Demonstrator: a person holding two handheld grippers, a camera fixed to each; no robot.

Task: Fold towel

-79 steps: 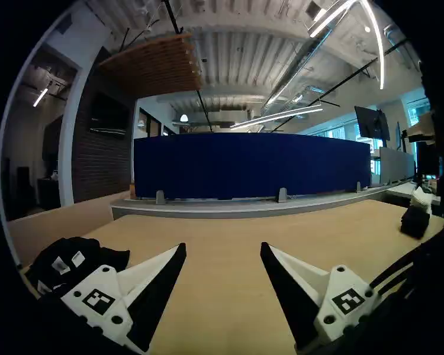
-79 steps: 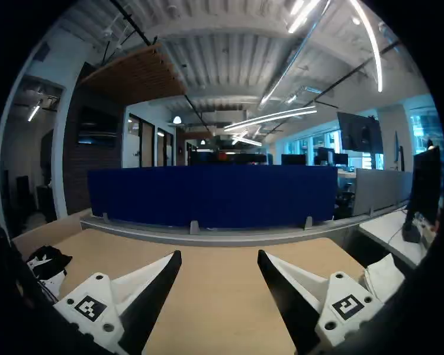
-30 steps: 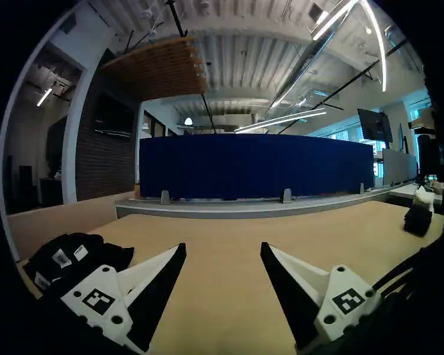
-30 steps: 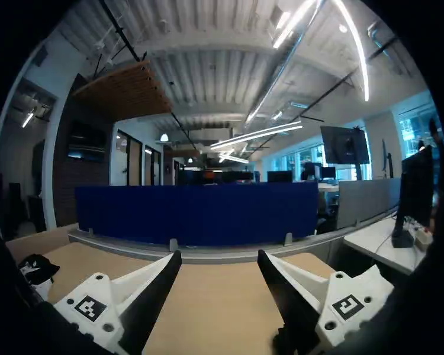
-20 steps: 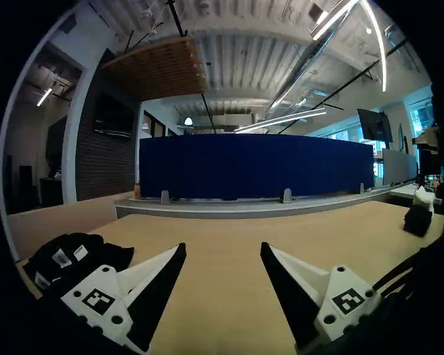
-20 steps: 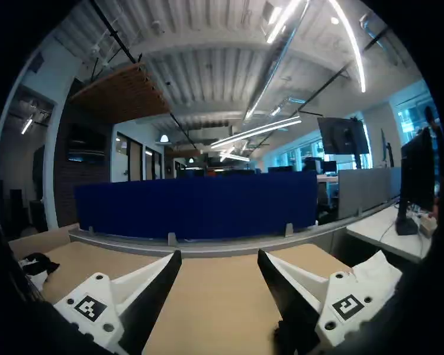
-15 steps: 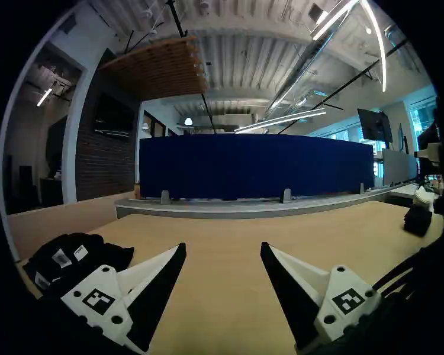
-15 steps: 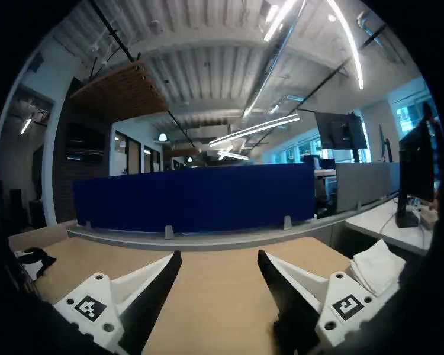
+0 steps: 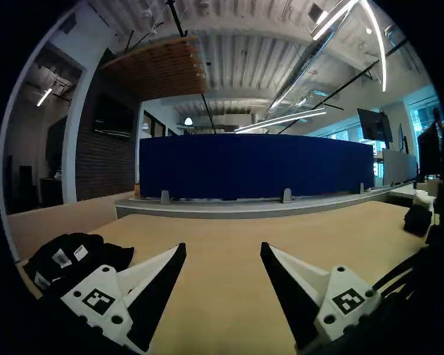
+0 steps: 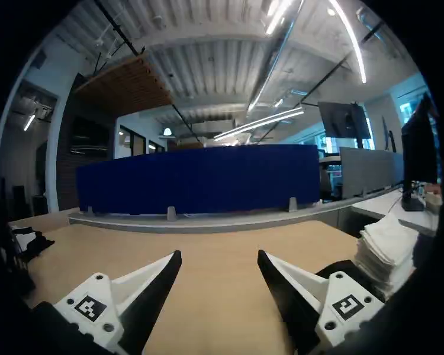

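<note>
Right gripper (image 10: 218,269) has swung and pitched down since 0.5 s ago. Its view has more tabletop, and the white towel stack (image 10: 389,245) has grown from a corner sliver to a full pile at 4 o'clock. Left gripper (image 9: 222,263) hasn't shifted and its scene matches. Towel stack is folded with its layers lying flat, and it sits on the table (image 10: 210,239) near the 3 o'clock edge, just beyond the right gripper's 4 o'clock finger. Folded edges face the camera. Long axis: can't tell, the far side is cut off. A dark item (image 10: 340,271) sits at the stack's base, partly behind that finger; can't tell what it is. Both grippers have their jaws spread wide with nothing between the fingers, over bare light-wood tabletop. Room is an open office with a blue divider (image 9: 251,165) along the far table edge at 12 o'clock. Ribbed ceiling carries strip lights (image 9: 373,35), with a wood slat panel (image 9: 157,68) at 11 o'clock. A monitor (image 10: 420,154) is on the next desk at 3 o'clock. Left gripper view has a black cloth pile (image 9: 74,260) with white tags at 8 o'clock, just beside its finger. It also has a small dark bundle (image 9: 416,219) at 3 o'clock, far across the table. Right gripper view has black and white cloth (image 10: 29,239) at 9 o'clock.
</note>
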